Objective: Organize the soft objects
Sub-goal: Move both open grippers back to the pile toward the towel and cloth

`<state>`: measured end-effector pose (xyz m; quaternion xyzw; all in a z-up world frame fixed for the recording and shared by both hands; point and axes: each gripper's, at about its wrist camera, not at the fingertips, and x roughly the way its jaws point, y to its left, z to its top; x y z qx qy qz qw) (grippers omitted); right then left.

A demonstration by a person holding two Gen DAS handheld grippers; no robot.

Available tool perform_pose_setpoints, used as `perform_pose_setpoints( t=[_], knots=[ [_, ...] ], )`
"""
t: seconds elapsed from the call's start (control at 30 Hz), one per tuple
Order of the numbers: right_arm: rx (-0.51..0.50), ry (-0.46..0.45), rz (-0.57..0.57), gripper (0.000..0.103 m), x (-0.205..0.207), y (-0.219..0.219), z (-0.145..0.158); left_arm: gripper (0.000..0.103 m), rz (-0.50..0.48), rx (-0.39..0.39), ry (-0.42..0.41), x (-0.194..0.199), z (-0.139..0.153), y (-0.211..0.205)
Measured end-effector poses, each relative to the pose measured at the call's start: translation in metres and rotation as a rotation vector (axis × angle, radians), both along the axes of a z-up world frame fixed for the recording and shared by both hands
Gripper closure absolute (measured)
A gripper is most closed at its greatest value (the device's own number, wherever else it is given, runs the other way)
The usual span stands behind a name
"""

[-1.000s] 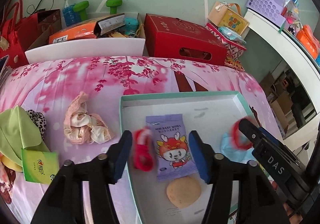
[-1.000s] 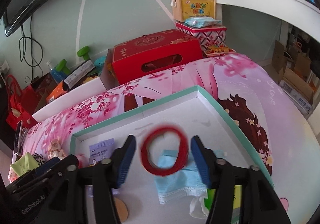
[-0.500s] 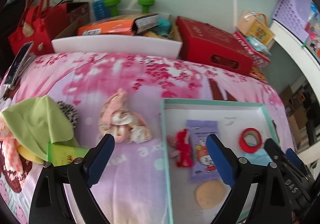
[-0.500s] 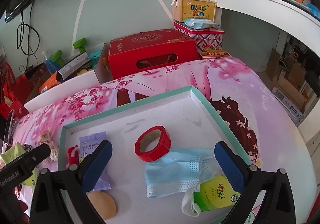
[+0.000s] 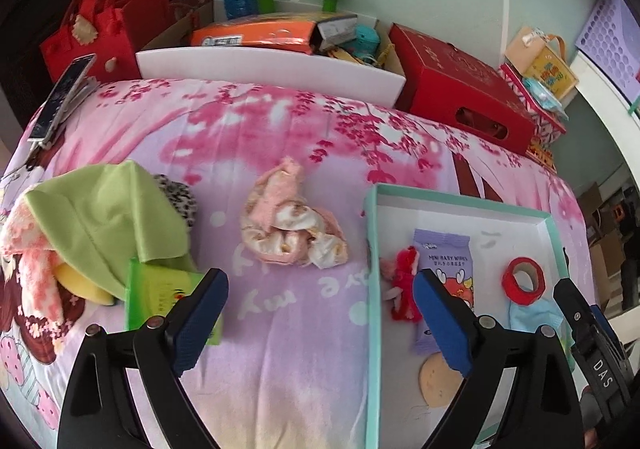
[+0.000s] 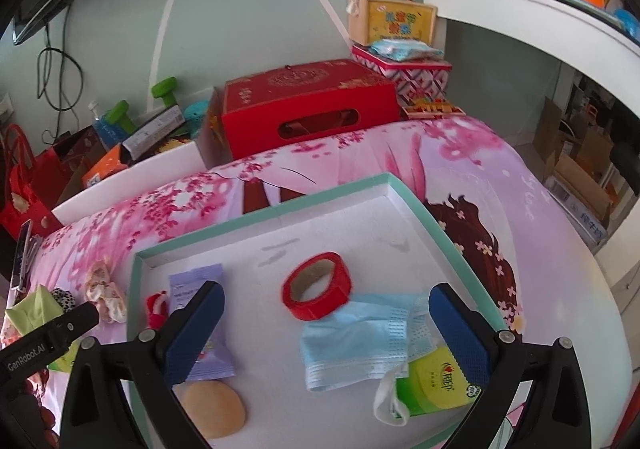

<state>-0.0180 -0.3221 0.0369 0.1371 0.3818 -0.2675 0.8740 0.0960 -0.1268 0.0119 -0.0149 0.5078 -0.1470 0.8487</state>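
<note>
My left tongs [image 5: 320, 317] and right tongs [image 6: 326, 329]: both released, empty. Teal-rimmed white tray [image 6: 264, 215] on bed: purple "MINI BABY WIPES" packet [image 5: 444, 269] near left edge; red tape roll [image 6: 317, 285] mid-tray.

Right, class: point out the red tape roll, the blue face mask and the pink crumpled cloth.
red tape roll [image 6: 317, 286]: right wrist view, on its red outer band.
blue face mask [image 6: 352, 345]: right wrist view, on its pleated middle.
pink crumpled cloth [image 5: 290, 227]: left wrist view, on its bunched centre.
</note>
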Motion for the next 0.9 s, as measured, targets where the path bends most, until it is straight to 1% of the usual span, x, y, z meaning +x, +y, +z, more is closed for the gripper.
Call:
perform_pose_setpoints(
  t=[0.2,0.33,0.47,0.6,0.8,0.87,0.9],
  knots=[
    [0.001,-0.025,0.061,0.0,0.008,0.023,0.009,0.009,0.07,-0.001,-0.019,0.003,0.016,0.031],
    [-0.021,-0.029,0.093,0.0,0.012,0.04,0.014,0.009,0.134,0.013,-0.044,0.006,0.027,0.064],
    [-0.033,-0.043,0.132,0.0,0.016,0.058,0.017,0.009,0.222,0.039,-0.07,0.01,0.039,0.107],
    [-0.046,-0.05,0.174,0.0,0.022,0.078,0.019,0.009,0.301,0.07,-0.081,0.013,0.044,0.14],
    [-0.04,-0.069,0.212,0.0,0.026,0.104,0.019,0.009,0.365,0.097,-0.103,0.015,0.047,0.18],
    [-0.047,-0.067,0.227,0.0,0.029,0.114,0.017,0.008,0.389,0.102,-0.098,0.016,0.045,0.192],
    [-0.05,-0.063,0.23,0.0,0.029,0.117,0.016,0.004,0.398,0.097,-0.093,0.017,0.044,0.198]
  ],
)
